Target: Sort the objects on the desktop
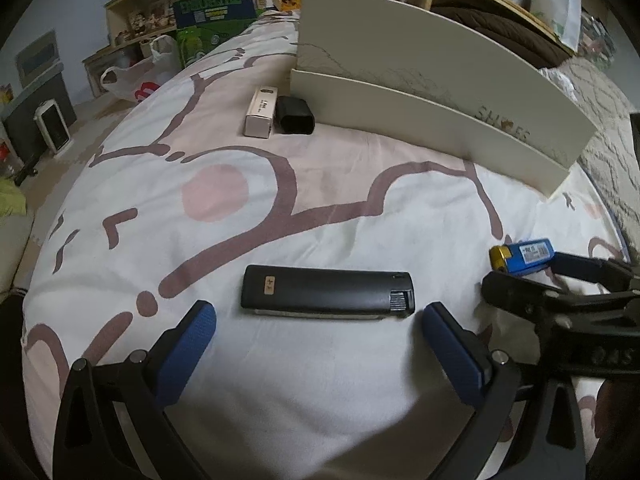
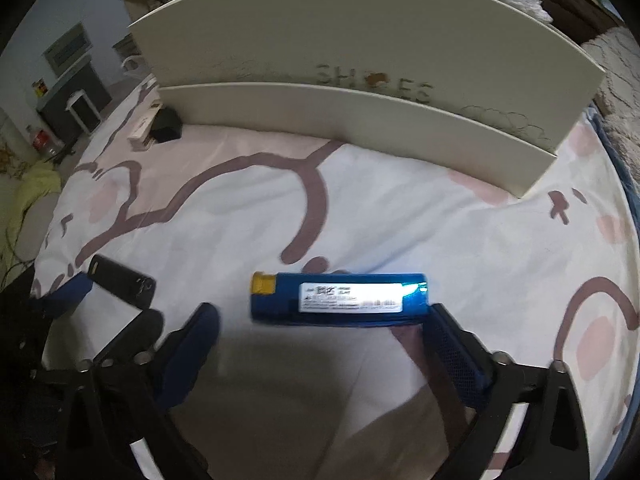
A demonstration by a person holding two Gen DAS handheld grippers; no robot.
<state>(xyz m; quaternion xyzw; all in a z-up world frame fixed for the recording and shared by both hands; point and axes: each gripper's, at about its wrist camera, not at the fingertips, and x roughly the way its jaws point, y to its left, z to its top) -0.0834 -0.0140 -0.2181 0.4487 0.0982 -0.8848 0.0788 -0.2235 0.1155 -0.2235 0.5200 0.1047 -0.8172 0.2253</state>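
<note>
- Left wrist view puts your left gripper [image 1: 318, 322] just short of the black battery pack [image 1: 326, 293], its blue pads apart and touching nothing.
- That black battery pack is a long, flat bar lying crosswise on the cartoon-print sheet [image 1: 224, 208], with a small tan label near one end and a ribbed catch at the other.
- Right of the black battery pack lies the blue battery pack [image 2: 340, 299], a glossy bar with a yellow end cap and a white printed label along its top.
- Your right gripper [image 2: 322, 318] has its jaws spread around the blue battery pack; one pad looks to be at its plain end, the other pad stands clear of the yellow end.
- Beyond the black battery pack, well apart, a small white carton [image 1: 261, 111] and a black case [image 1: 295, 115] sit side by side.
- Behind those stands the cream shoe box [image 1: 432, 92], open.
</note>
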